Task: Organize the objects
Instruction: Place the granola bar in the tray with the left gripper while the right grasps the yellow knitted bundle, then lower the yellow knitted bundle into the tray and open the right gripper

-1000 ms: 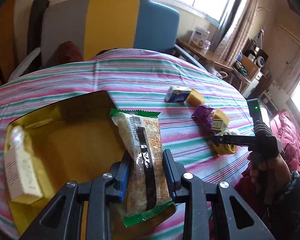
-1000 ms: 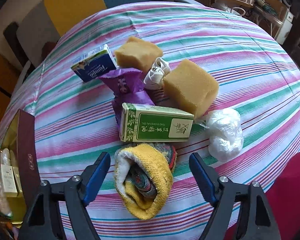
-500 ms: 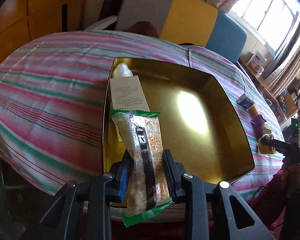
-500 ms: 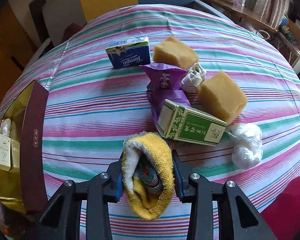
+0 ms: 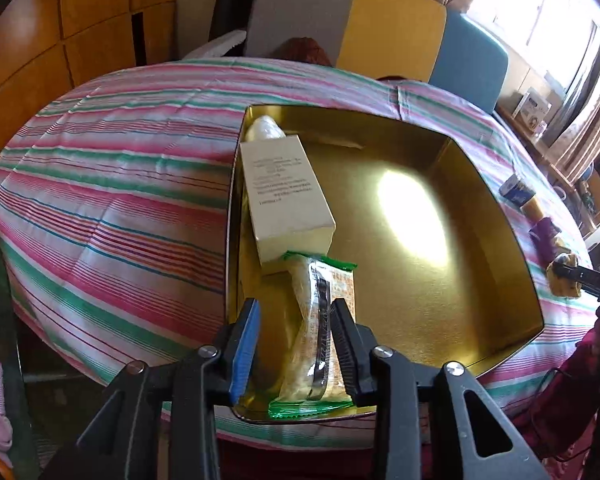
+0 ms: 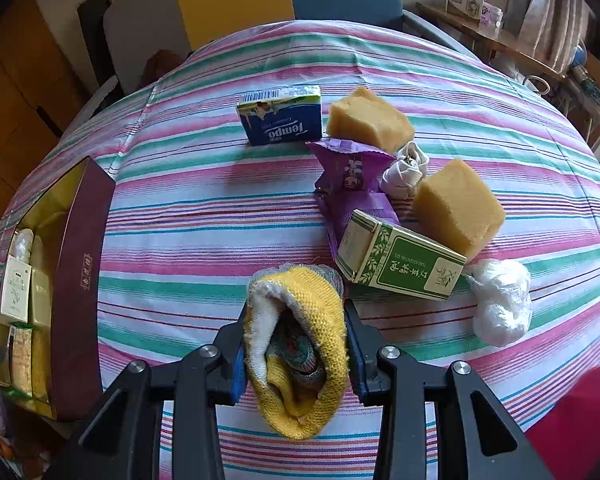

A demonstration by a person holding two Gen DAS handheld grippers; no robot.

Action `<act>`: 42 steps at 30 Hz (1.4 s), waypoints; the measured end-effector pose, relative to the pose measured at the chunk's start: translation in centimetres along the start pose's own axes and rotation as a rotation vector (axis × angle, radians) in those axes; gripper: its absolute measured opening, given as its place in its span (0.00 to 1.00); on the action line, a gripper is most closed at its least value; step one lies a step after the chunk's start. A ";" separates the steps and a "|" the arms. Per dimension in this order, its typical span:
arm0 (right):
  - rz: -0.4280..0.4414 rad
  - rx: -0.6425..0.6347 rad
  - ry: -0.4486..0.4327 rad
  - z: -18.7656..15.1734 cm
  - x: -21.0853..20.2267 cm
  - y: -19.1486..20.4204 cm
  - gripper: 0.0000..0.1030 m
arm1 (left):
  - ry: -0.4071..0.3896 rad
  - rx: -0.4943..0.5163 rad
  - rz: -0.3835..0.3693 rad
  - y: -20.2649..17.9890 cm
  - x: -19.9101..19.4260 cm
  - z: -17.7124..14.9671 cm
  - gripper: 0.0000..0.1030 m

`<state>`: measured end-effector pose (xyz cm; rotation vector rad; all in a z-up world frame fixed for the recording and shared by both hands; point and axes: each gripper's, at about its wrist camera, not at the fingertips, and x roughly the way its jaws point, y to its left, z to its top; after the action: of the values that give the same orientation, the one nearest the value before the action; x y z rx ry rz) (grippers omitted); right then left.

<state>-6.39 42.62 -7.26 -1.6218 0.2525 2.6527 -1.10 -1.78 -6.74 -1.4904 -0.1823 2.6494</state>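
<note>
My left gripper [image 5: 295,312] hangs over the near left corner of the gold tray [image 5: 500,216]. Its jaws are opening. The green-edged cracker packet [image 5: 320,300] lies between them on the tray floor; the left pad stands clear of it. The packet's far end leans against a cream box [image 5: 284,196], with a white wrapped lump [image 5: 262,128] beyond that. My right gripper [image 6: 296,316] is shut on a rolled yellow knitted sock [image 6: 316,292] on the striped cloth.
Beyond the sock lie a green box [image 6: 400,260], a purple packet [image 6: 350,176], two yellow sponges [image 6: 368,120] [image 6: 458,204], a blue tissue pack [image 6: 280,118], a knotted white cloth [image 6: 406,168] and a crumpled white bag [image 6: 500,300]. The tray's maroon wall [image 6: 80,280] is at left.
My left gripper swung over the tray, set the cracker packet down beside the cream box, and its jaws parted. My right gripper closed on the yellow sock.
</note>
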 end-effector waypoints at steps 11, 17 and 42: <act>0.031 -0.008 -0.104 -0.6 -2.9 1.8 0.38 | -0.122 0.022 0.057 -0.4 -2.6 0.8 0.35; 0.103 -0.071 -0.150 -0.9 -5.1 5.9 0.38 | -0.124 0.007 0.074 0.0 -2.9 0.8 0.35; 0.363 -0.609 0.088 -7.5 0.8 30.8 0.41 | -0.108 -0.087 0.097 3.6 -2.7 0.0 0.35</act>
<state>-3.31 11.09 -7.41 -2.0143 -0.3338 3.1442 0.21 -5.69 -5.04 -1.4154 -0.2427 2.8365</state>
